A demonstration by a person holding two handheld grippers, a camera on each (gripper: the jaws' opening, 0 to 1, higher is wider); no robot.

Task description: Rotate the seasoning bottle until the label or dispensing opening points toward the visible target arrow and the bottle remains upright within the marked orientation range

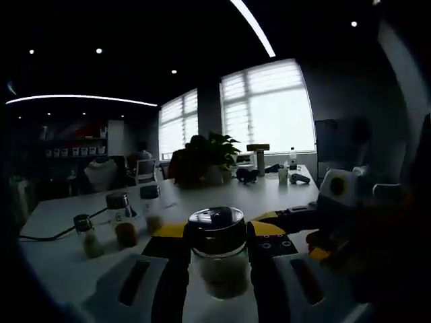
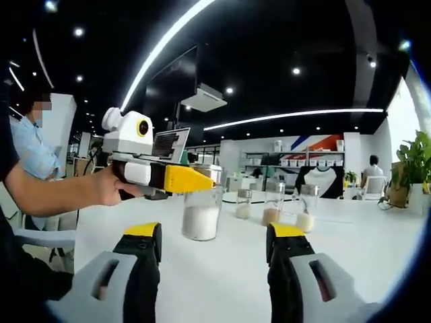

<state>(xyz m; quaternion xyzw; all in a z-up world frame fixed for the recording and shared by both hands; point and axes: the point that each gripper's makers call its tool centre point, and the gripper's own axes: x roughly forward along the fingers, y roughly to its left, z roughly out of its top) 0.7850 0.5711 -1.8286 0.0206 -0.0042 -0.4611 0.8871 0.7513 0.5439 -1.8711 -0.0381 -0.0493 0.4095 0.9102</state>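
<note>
Seasoning bottle stands upright on the white desk, its long axis vertical, a clear jar with a dark shiny lid and pale granules in its lower half. In the left gripper view it sits directly ahead between the left tongs, whose jaws close around its body, so the left hand is plainly the nearer one. In the right gripper view the same bottle is ahead and slightly left of the right tongs, which stand open and empty, well short of it. Three smaller shakers wait to the far left of the bottle. No label, brand or writing can be read on it, and I cannot make out a target arrow.
</note>
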